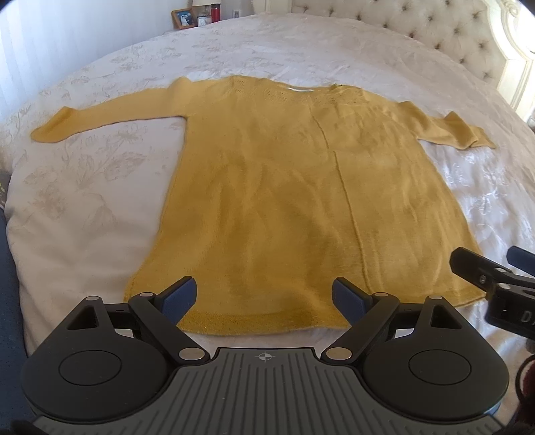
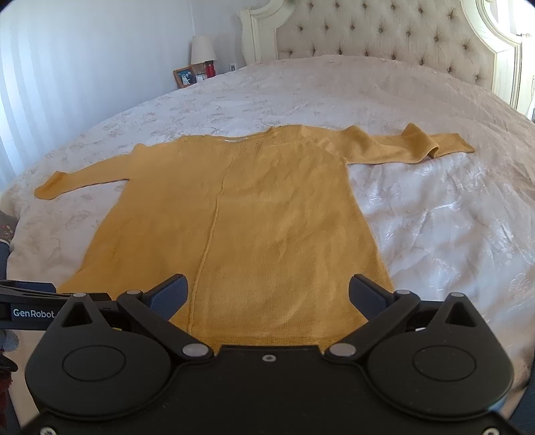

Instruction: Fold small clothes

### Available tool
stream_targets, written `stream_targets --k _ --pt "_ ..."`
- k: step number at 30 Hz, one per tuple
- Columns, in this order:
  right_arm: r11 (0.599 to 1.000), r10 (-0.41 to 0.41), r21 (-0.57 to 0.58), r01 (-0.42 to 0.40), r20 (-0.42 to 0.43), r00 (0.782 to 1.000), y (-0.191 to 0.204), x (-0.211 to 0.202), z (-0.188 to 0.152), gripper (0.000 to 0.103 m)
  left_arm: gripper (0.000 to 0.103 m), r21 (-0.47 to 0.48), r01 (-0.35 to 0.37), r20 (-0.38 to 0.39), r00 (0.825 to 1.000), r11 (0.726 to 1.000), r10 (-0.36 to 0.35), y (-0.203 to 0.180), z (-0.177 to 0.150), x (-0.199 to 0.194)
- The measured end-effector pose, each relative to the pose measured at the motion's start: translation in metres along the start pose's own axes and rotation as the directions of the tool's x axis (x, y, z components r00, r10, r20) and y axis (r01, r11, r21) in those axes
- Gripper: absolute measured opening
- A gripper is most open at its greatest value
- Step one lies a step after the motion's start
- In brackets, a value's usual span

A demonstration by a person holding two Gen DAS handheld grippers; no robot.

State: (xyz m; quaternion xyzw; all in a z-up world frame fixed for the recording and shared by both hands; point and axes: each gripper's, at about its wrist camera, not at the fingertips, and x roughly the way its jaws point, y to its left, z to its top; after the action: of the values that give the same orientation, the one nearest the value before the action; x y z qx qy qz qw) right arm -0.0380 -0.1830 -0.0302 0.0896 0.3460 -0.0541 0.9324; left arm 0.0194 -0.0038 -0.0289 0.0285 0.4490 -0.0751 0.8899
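Nearest my cams, both grippers hang over the bottom hem w/ nothing between the pads. Left gripper is spread wide above the hem's middle-left; right gripper is just as wide, over the hem's right half, not touching cloth as far as I can tell.

Under them, the mustard-yellow knit long-sleeve sweater lies flat on the pale floral-patterned bedspread, hem toward me, neckline away. A raised seam line runs hem to neck. Further out, the left sleeve stretches straight to the side; the right sleeve is out too, but its cuff end is doubled over on itself.

Beyond that, a tufted cream headboard, plus a nightstand w/ small red bottle and picture frame.

Folding looks not yet begun, imo. Risks: the knit is soft and stretchy, so a pinch may catch only the top layer and the back drags, skewing the fold. Bedspread is slack too, so pads pressed too deep could grab it along w/ the hem. That doubled cuff could leave a lump if folded in as is. Uneven lift btw the two hands would pull the hem crooked.
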Motion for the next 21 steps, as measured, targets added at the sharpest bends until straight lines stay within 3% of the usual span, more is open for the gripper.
stream_targets --k 5,12,17,21 --pt "0.999 0.029 0.033 -0.029 -0.017 0.999 -0.001 0.016 0.002 0.102 0.088 -0.008 0.019 0.077 0.997 1.0 -0.018 0.02 0.005 0.01" --pt "0.997 0.056 0.06 -0.055 -0.029 0.998 0.001 0.057 0.009 0.102 0.088 -0.099 0.124 0.186 0.977 0.987 -0.104 0.077 0.033 0.044" --pt "0.998 0.057 0.027 -0.056 -0.016 0.998 0.014 0.085 0.017 0.102 0.088 -0.089 0.048 0.214 0.977 0.995 -0.028 0.117 0.067 0.076" --pt "0.997 0.081 0.004 -0.081 -0.003 0.997 0.027 0.098 0.025 0.102 0.088 -0.136 0.021 0.231 0.973 0.99 0.011 0.16 0.095 0.098"
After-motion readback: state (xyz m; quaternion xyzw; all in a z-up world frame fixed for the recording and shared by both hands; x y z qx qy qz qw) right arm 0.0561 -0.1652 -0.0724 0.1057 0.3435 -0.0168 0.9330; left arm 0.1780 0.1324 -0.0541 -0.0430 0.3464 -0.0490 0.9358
